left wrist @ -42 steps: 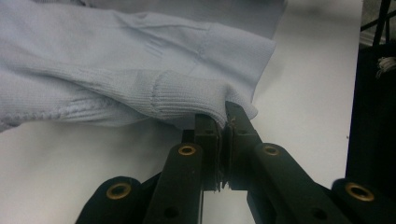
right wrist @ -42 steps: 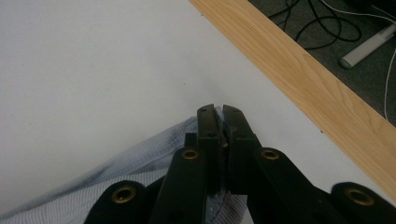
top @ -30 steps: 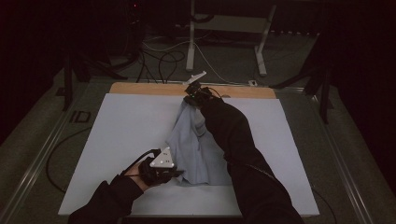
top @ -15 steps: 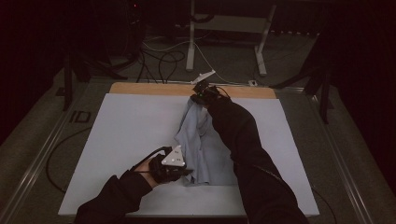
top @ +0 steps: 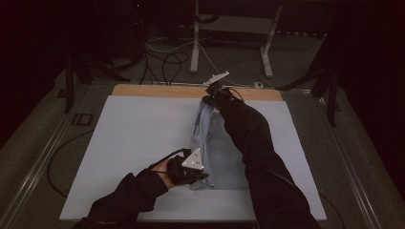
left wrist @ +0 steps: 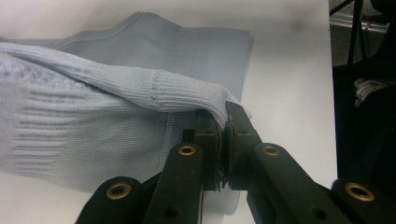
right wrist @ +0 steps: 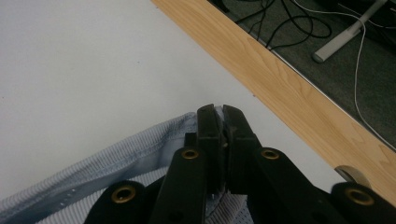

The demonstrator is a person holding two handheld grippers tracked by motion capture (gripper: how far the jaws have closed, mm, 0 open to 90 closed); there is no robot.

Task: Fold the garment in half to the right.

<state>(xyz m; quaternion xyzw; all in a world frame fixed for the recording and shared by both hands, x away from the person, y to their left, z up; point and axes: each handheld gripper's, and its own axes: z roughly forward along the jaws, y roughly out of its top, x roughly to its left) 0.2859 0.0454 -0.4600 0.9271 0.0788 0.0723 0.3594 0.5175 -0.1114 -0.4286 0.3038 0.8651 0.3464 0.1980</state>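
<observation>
Since a second ago the right gripper (top: 210, 95) has carried its end of the pale blue knit garment (top: 215, 148) farther toward the table's far wooden edge (top: 157, 90), and the left gripper (top: 203, 175) has shifted slightly rightward along the near side. Stretched between the two, the garment lies on the white table surface (top: 133, 138), right of centre. In the left gripper view, the jaws are clamped together on a ribbed hem (left wrist: 187, 93) of the garment (left wrist: 84, 130). In the right gripper view, the right gripper (right wrist: 223, 114) has its jaws pressed shut on the garment's ribbed edge (right wrist: 140, 149), near the wooden edge (right wrist: 289, 93).
</observation>
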